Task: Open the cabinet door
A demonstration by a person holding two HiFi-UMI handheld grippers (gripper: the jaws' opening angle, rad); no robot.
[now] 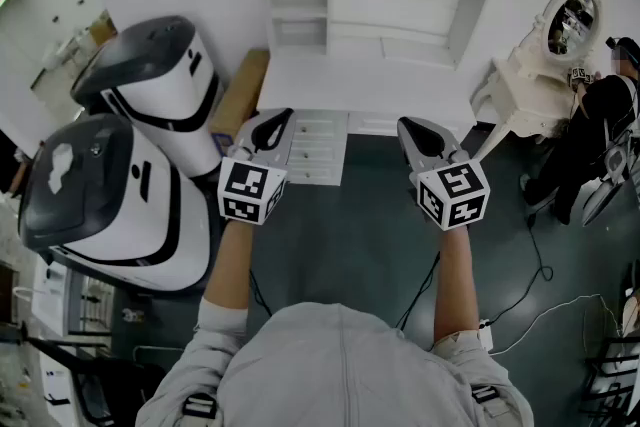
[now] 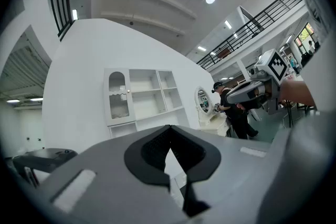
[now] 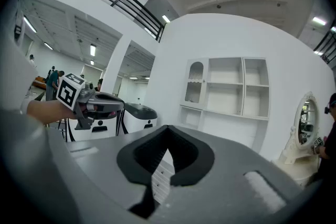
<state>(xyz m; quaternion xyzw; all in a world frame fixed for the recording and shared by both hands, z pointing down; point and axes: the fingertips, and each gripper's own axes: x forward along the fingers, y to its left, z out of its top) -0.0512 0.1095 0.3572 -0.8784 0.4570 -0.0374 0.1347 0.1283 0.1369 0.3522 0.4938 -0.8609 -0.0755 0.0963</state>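
The white cabinet [image 1: 370, 65] stood ahead, its arched glass door [image 2: 117, 96] shut at the cabinet's upper left. Well short of the cabinet, the left gripper [image 1: 283, 115] and right gripper [image 1: 407, 125] faced it, jaws closed, holding nothing.

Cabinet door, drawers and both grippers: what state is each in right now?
Cabinet door: arched glass door, closed, nothing on it.
Drawers: all pushed in.
Left gripper: jaws together, nothing between them, touching nothing.
Right gripper: jaws together, nothing between them, touching nothing.
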